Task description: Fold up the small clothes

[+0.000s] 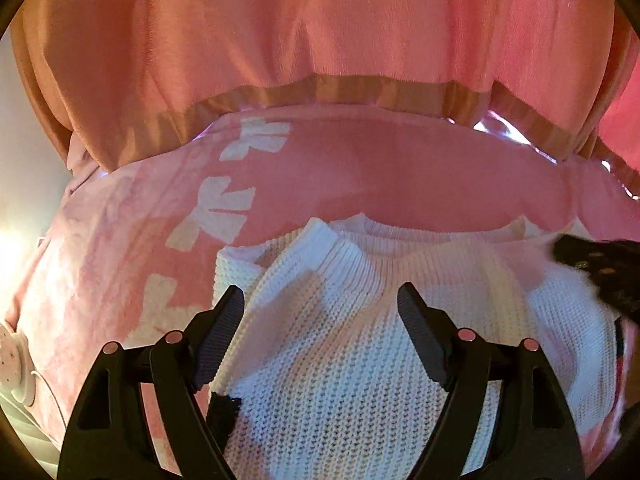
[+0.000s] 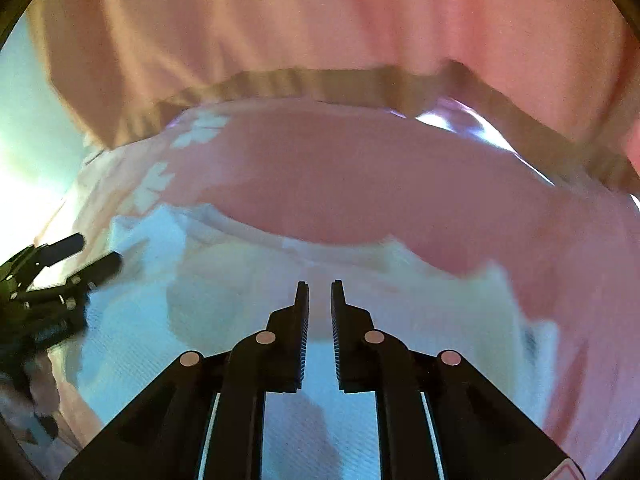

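Observation:
A small white knit sweater [image 1: 360,320] lies flat on a pink cloth with white bow shapes [image 1: 120,240], its ribbed collar [image 1: 360,240] toward the far side. My left gripper [image 1: 320,300] is open, its jaws wide apart just above the sweater's left shoulder and chest. The right gripper's black tip [image 1: 592,264] shows at the sweater's right edge. In the blurred right wrist view the sweater [image 2: 240,300] lies under my right gripper [image 2: 320,292], whose jaws stand nearly together with a narrow gap and nothing between them. The left gripper [image 2: 92,252] shows at the left, open.
A person in a pink fleece top with a tan hem [image 1: 340,92] stands close behind the far edge. A white round device with a cable [image 1: 12,364] lies at the left edge of the pink cloth.

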Demonstrator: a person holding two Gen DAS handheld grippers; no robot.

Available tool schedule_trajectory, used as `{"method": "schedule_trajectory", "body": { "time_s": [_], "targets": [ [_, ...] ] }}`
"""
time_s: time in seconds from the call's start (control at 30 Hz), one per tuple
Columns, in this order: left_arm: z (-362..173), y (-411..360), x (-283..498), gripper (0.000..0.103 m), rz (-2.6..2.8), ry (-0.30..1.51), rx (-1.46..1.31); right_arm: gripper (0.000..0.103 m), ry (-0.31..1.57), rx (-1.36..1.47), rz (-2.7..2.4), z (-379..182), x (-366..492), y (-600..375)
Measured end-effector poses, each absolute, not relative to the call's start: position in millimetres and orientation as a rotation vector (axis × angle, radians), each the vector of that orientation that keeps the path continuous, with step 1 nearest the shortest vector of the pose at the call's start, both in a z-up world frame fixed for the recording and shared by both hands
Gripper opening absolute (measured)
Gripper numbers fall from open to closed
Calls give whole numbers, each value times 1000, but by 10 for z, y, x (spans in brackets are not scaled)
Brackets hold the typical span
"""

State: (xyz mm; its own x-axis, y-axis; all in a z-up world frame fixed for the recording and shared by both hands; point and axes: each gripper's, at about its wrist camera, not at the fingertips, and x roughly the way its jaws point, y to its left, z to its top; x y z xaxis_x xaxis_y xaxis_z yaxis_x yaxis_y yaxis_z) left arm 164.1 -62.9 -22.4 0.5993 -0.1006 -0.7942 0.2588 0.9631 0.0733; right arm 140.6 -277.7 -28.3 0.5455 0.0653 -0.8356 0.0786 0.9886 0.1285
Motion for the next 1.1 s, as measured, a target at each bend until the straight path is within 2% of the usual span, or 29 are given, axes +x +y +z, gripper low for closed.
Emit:
{"method": "schedule_trajectory", "body": {
  "time_s": [0.13, 0.27, 0.3, 0.37, 0.43, 0.57, 0.7, 0.73, 0.77, 0.8, 0.83, 0.9, 1.03, 1.1],
  "targets": [
    [-328, -658, 1673, 77, -199, 935, 209, 9, 1130, 184, -208, -638, 1197, -3352],
    [-345, -640, 1702, 77, -192, 953, 190, 7, 1105, 330, -232, -619, 986, -3763],
    [-336, -625, 1714, 78, -193, 957, 173, 10, 1087, 326, -244, -567, 931, -3802],
    [-326, -596, 1748, 83, -191, 964, 139, 22, 1053, 282, -273, -469, 829, -3829],
    [-325, -563, 1802, 83, -177, 968, 108, 27, 1028, 299, -248, -425, 788, -3877],
    [-364, -444, 2002, 84, -128, 981, 34, 49, 1034, 320, -197, -522, 852, -3909],
    [-538, -282, 2275, 84, -117, 1020, -77, 49, 1046, 319, -136, -715, 1044, -3840],
    [-609, -261, 2323, 78, -116, 1036, -100, 45, 1045, 308, -127, -750, 1081, -3815],
    [-682, -254, 2371, 69, -125, 1055, -115, 25, 1044, 301, -120, -770, 1094, -3775],
    [-742, -264, 2399, 37, -138, 1075, -116, 10, 1041, 296, -110, -774, 1097, -3749],
    [-768, -274, 2405, 3, -154, 1091, -120, 7, 1023, 288, -110, -710, 1067, -3724],
    [-680, -245, 2342, 4, -195, 1081, -183, 7, 938, 298, -78, -433, 935, -3678],
    [-16, -189, 1960, 4, -313, 903, -211, 7, 728, 331, 12, 207, 489, -3626],
    [104, -157, 1919, 4, -309, 866, -206, 7, 699, 352, -23, 271, 447, -3713]
  ]
}}
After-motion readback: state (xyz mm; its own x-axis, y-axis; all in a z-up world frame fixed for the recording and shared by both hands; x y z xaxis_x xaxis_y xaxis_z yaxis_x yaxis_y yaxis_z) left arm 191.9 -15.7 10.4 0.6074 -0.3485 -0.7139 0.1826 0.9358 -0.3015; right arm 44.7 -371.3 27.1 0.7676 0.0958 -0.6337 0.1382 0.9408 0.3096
